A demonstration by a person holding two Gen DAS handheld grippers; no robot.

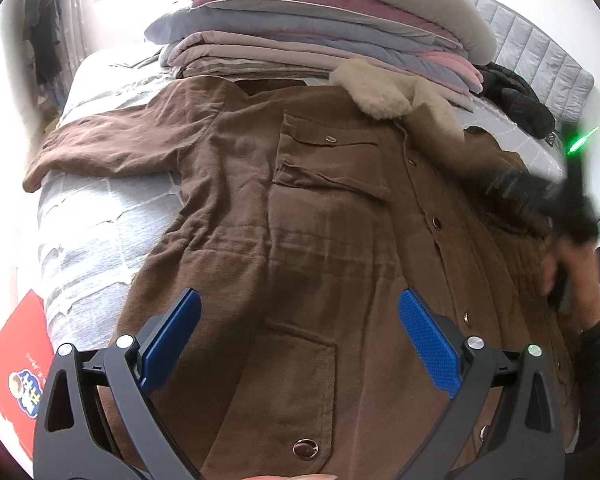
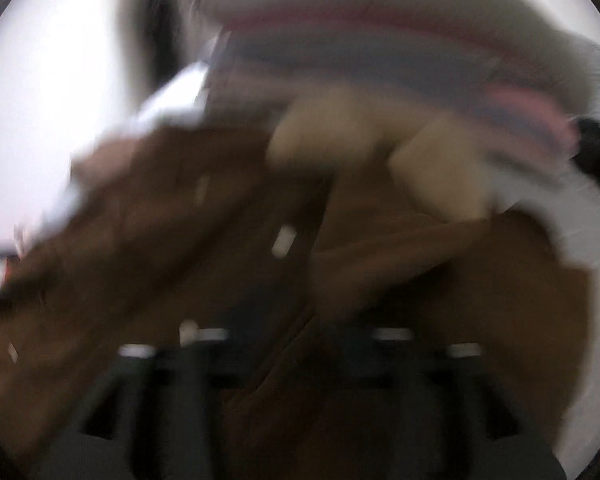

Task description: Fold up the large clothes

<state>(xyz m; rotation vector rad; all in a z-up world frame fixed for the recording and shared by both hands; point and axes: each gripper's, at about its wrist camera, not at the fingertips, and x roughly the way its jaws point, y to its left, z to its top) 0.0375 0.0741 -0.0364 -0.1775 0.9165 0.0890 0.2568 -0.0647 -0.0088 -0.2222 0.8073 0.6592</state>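
A large brown coat (image 1: 308, 208) with a cream fleece collar (image 1: 384, 88) lies front up on the bed, one sleeve (image 1: 112, 144) stretched out to the left. My left gripper (image 1: 300, 332) is open and empty above the coat's lower front, near a patch pocket. My right gripper (image 1: 556, 196) shows as a black blur over the coat's right side. The right wrist view is heavily blurred: it shows brown coat fabric (image 2: 380, 280) and the collar (image 2: 352, 132) close up, and I cannot tell how its jaws stand.
A tall stack of folded quilts and blankets (image 1: 320, 28) sits at the bed's far end. A black garment (image 1: 520, 96) lies at the far right. A red box (image 1: 16, 360) is at the bed's near left. The bed cover (image 1: 92, 224) is grey plaid.
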